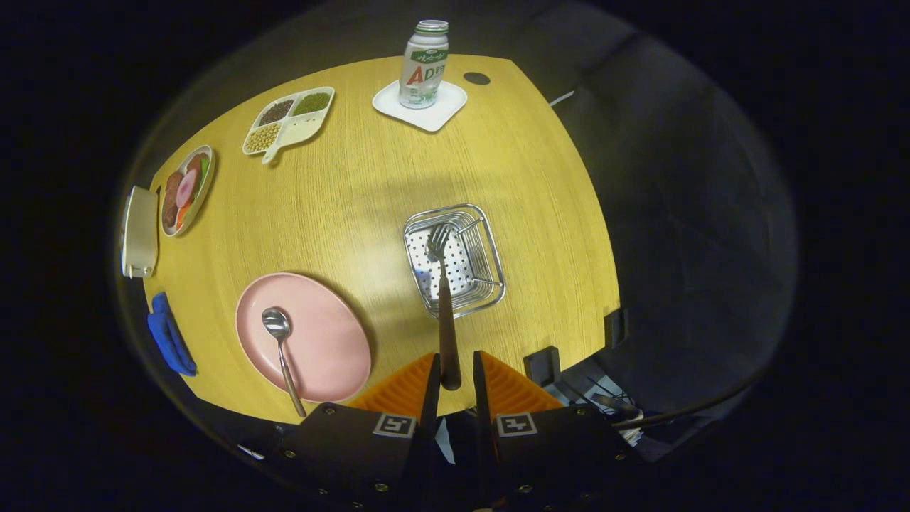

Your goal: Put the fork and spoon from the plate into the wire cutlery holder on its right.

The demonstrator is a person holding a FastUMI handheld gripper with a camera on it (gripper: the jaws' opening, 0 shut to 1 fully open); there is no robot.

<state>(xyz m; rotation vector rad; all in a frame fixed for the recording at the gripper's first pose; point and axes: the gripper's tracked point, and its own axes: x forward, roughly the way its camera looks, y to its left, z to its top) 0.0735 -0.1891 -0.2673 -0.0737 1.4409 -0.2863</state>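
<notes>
The gripper (452,380) was clamped on the fork (443,299), whose tines hung over the wire cutlery holder (455,259). It should be lowered inside before release. The spoon (281,348) lay on the plate (323,341), left.

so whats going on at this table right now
A hand-held gripper has its fingers shut on the dark handle of a metal fork, holding it tines-first over the silver wire cutlery holder on the wooden table. The metal spoon still lies on the round pink plate to the holder's left, so only the fork is under way.
</notes>
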